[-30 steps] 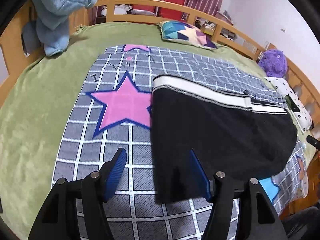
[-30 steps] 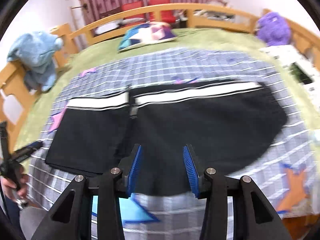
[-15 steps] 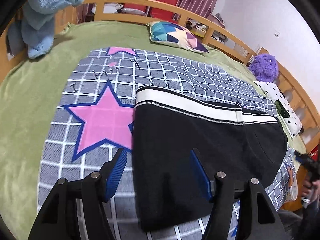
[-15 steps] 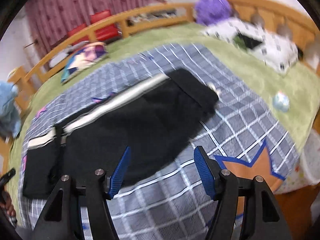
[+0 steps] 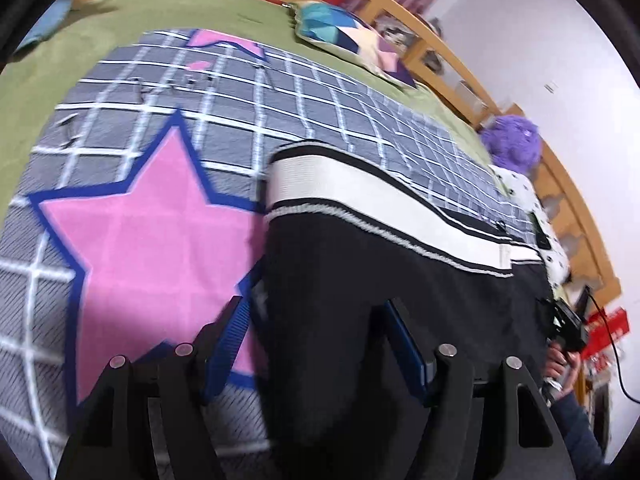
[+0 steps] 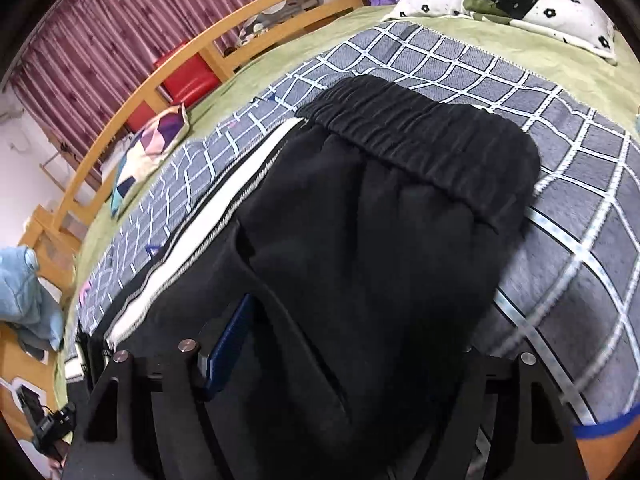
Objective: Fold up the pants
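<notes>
Black pants (image 5: 400, 280) with a white side stripe (image 5: 360, 196) lie folded lengthwise on a grey checked blanket (image 5: 280, 80). My left gripper (image 5: 316, 344) is open, low over the pants' hem end, its left finger over the pink star (image 5: 152, 232) and its right finger over the black fabric. My right gripper (image 6: 340, 344) is open over the waist end of the pants (image 6: 380, 220), close to the cloth; the elastic waistband (image 6: 420, 136) lies ahead of it. Its right finger is hidden against the black fabric.
The bed has a green cover (image 5: 120, 12) and a wooden rail (image 6: 160, 76). A patterned cushion (image 5: 352, 36), a purple plush (image 5: 512, 140), a spotted pillow (image 6: 520, 4) and a blue plush (image 6: 24, 304) lie around the edges. The other hand-held gripper shows at the right (image 5: 568, 328).
Both grippers have dropped closer to the pants. The left moved right and down to the hem end; the right swung over the waist end, which now fills its view.
</notes>
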Tool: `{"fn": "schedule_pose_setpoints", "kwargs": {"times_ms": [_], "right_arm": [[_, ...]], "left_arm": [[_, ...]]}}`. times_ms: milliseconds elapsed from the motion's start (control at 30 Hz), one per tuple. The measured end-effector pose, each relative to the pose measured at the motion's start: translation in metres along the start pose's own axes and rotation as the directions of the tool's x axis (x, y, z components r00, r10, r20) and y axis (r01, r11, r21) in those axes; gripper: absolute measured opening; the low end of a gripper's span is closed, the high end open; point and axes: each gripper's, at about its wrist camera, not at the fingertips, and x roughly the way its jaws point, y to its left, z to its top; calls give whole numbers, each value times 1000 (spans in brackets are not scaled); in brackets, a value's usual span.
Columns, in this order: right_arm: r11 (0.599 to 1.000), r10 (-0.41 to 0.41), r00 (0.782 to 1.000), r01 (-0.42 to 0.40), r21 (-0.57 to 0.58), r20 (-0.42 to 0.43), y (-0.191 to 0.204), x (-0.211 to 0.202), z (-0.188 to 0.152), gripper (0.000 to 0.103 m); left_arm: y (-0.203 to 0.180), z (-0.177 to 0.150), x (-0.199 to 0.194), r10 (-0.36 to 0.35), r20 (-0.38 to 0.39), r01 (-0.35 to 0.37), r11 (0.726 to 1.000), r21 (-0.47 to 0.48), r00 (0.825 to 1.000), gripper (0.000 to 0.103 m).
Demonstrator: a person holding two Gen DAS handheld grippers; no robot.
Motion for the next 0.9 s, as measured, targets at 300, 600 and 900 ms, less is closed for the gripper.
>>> {"fn": "schedule_pose_setpoints", "kwargs": {"times_ms": [300, 600, 900], "right_arm": [[994, -86, 991, 93, -61, 103, 50, -48, 5, 15], [981, 109, 975, -74, -177, 196, 155, -130, 20, 14], [964, 61, 998, -64, -258, -21, 166, -48, -46, 16]], "left_arm": [[-33, 24, -30, -30, 11, 30, 999, 46, 999, 10], [-15, 52, -131, 9, 125, -15, 999, 46, 992, 10], [75, 26, -103, 267, -22, -268, 962, -57, 963, 26]]}}
